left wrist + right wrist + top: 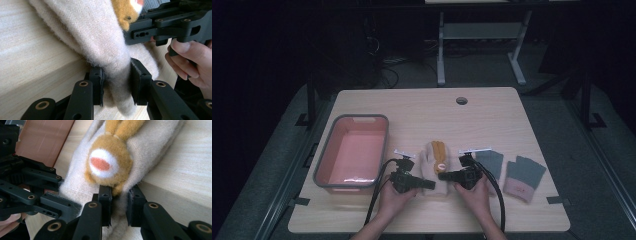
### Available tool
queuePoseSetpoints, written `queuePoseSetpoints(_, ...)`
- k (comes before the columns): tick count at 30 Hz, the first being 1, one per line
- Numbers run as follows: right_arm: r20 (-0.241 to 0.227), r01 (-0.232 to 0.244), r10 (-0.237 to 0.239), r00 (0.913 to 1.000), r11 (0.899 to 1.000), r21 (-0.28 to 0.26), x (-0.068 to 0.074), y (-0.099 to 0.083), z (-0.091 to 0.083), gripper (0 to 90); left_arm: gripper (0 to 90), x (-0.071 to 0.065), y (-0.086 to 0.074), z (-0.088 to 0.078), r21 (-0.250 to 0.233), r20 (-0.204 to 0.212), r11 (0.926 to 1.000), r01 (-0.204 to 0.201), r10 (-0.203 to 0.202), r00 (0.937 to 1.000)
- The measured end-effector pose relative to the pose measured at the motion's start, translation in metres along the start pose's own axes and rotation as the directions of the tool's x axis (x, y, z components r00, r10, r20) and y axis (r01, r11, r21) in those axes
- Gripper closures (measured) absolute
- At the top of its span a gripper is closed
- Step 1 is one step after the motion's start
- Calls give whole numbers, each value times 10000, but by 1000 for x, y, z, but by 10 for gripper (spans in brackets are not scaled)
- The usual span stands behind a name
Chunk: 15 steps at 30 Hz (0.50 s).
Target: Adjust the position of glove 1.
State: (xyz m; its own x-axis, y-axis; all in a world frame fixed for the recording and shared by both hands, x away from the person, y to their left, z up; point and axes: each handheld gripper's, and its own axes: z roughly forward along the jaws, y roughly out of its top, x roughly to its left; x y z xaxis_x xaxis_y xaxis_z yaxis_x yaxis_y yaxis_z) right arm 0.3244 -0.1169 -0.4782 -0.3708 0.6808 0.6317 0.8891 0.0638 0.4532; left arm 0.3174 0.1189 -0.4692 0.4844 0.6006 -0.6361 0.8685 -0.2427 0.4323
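Note:
A cream fuzzy glove [434,170] with an orange plush animal face [110,162] lies near the table's front middle. My left gripper [422,184] comes at its cuff end from the left. In the left gripper view the jaws [116,82] pinch a fold of the cream fabric [95,32] between the pads. My right gripper [443,176] reaches in from the right. Its jaws [119,202] are clamped on the glove's edge just below the animal face. The two grippers face each other, a short way apart, and each view shows the other gripper [162,25] [37,190].
A pink bin with a grey rim [384,145] stands to the left of the glove. Two grey fingerless gloves [491,162] [523,177] lie to the right. A cable hole [461,100] sits at the far side of the wooden table [422,120].

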Motion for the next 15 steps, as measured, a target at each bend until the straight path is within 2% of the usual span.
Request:
queuePoseSetpoints(4, -162, -7, 8, 9999, 10000, 27, -1, 0, -1, 794, 681, 0, 0, -1, -22, 93, 9999, 123, -123, 9999)
queuePoseSetpoints(8, -352, -58, 58, 9994, 10000, 7, -4, 0, -3, 800, 682, 2, 2, -2, 154, 403, 9992, 377, -383, 9985)
queuePoseSetpoints(15, -602, -120, 117, 9981, 9999, -45, -2, 1, -10, 813, 684, -2, 3, -6, 60, 565, 9995, 318, -321, 9979)
